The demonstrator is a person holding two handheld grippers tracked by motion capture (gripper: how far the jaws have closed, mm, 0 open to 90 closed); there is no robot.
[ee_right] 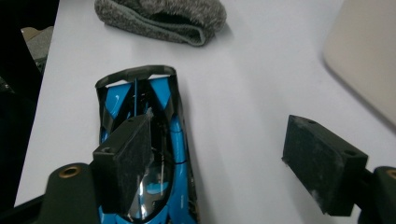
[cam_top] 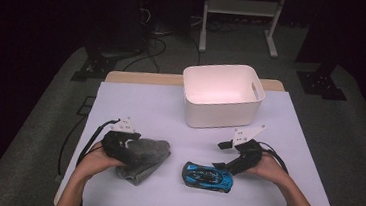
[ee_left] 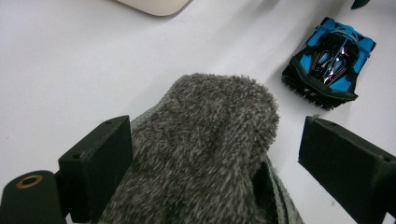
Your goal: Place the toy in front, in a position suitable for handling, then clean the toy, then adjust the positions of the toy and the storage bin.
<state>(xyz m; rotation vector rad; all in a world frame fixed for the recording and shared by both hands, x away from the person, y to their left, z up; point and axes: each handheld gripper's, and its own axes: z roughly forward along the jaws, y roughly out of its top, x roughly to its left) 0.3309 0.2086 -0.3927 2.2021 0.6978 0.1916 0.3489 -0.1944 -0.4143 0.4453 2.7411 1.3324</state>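
Hovering over the near edge of the table (cam_top: pixel 136 101), the right gripper (cam_top: pixel 222 154) stands wide open and holds nothing. The blue toy car (cam_top: pixel 207 176) lies just beside it, on its inner side, and in the right gripper view the car (ee_right: pixel 140 140) runs lengthwise straight ahead from the jaws, with one jaw hanging above its roof and the other out over bare table. So the car's long axis lines up with the gripper's reach, and the jaws would close across its width once shifted sideways to straddle it; that offset looks like the relation the next move depends on. The right hand (cam_top: pixel 265 168) is clearly the nearer one to the car.

The left gripper (ee_left: pixel 224 149) is also spread wide, with the grey fuzzy cloth (ee_left: pixel 205 140) bulging between its jaws, not yet pinched. The white bin (cam_top: pixel 222 94) sits well beyond both grippers, empty as far as can be seen.
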